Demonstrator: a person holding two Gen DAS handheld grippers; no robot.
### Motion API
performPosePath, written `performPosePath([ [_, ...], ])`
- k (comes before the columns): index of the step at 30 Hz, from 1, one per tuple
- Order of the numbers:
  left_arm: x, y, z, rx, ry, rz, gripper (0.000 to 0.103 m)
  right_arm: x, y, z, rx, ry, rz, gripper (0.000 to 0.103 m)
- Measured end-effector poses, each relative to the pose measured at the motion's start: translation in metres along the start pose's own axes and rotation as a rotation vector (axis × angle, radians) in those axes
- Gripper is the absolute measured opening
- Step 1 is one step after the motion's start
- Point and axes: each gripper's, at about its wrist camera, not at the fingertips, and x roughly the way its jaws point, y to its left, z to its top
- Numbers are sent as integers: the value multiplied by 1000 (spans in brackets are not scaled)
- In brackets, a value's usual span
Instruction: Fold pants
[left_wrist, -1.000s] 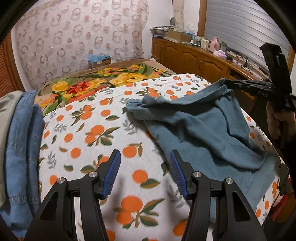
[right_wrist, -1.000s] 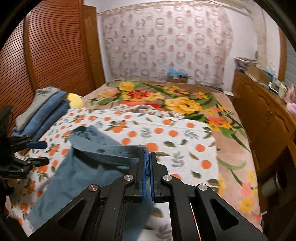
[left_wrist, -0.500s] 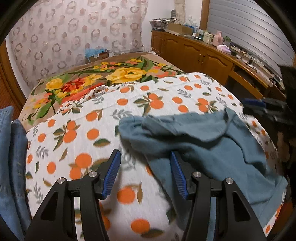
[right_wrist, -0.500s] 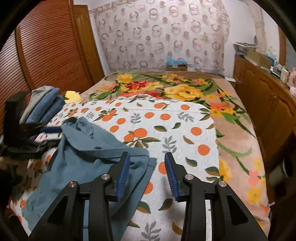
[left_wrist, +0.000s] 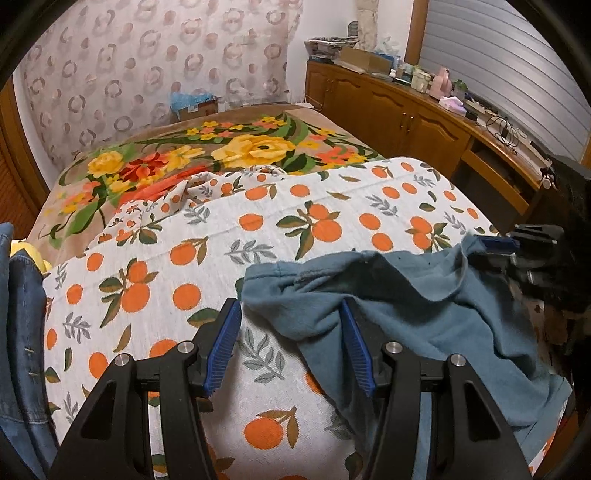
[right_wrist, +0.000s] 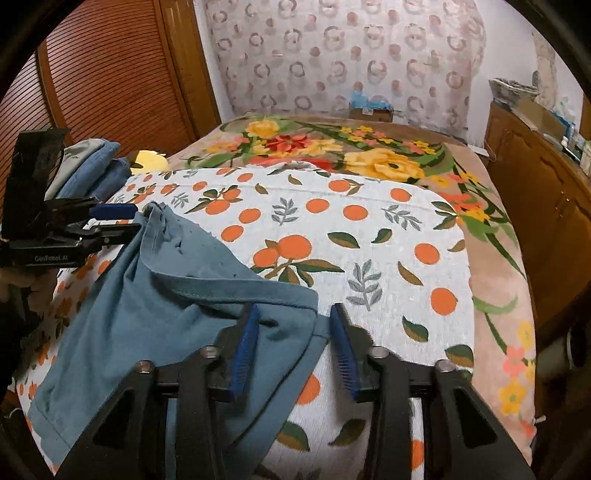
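The orange-print sheet (left_wrist: 258, 229) is covering the near half of the bed, with a floral blanket (left_wrist: 240, 155) lying beyond it. In the left wrist view, I am holding the left gripper (left_wrist: 289, 310) with its fingers spread and nothing between the pads. It was over bare sheet a second ago and is now standing at the near edge of the blue pants (left_wrist: 424, 314), with its right finger just beside a bunched fold. The pants are lying crumpled on the sheet, toward the right side of this view. In the right wrist view, I am holding the right gripper (right_wrist: 293, 312) with its fingers apart, straddling a hemmed corner of the pants without pressing on it. A second ago these fingers were clamped together on that cloth, so the corner is now lying released on the sheet. A stack of folded clothes (right_wrist: 96, 162) is sitting at the far left. I judge that the garment is being laid out for flattening. No fold is started yet.
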Motion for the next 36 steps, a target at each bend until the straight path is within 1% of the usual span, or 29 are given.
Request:
performPosePath([
  [2,0,1,-1,-5,1,1,56,-6,-4,3,4,-39,-15,4],
  [3,-2,2,-2,-7,0,1,56,-9,-6,4,18,-63,-35,4],
  [5,-3,3,-5,-8,-2,3,56,-13,-15,5,59,-83,-57,4],
  [8,-7,3,-7,-5,-6,9,56,-11,-19,4,68,-63,-60,4],
  [10,-11,3,-7,-8,-23,6,56,-5,-20,3,68,-35,-69,4],
  [15,-17,5,5,-19,-62,-24,56,-6,-20,6,68,-41,-64,4],
  [18,-13,7,16,-26,-66,-54,56,-6,-13,7,65,-39,-69,4],
  [22,3,9,25,-31,-45,-77,56,-5,-11,5,67,-32,-68,4],
  [25,15,10,27,-30,-17,-94,47,-5,-10,5,68,-30,-67,4],
  [26,18,9,27,-23,-11,-94,42,-5,-9,5,67,-29,-67,4],
  [27,20,7,27,-16,-4,-93,38,-5,-9,5,66,-28,-68,4],
  [28,22,5,26,-5,1,-90,31,-5,-9,5,65,-26,-67,4],
  [29,22,2,25,9,4,-89,20,-4,-9,5,64,-24,-66,4],
  [31,22,-5,24,46,5,-79,8,-4,-9,5,65,-22,-65,4],
  [33,16,-7,27,57,-16,-78,6,-4,-9,5,64,-23,-66,4],
  [36,-3,-4,38,21,-90,-63,6,-5,-9,5,61,-32,-72,4],
])
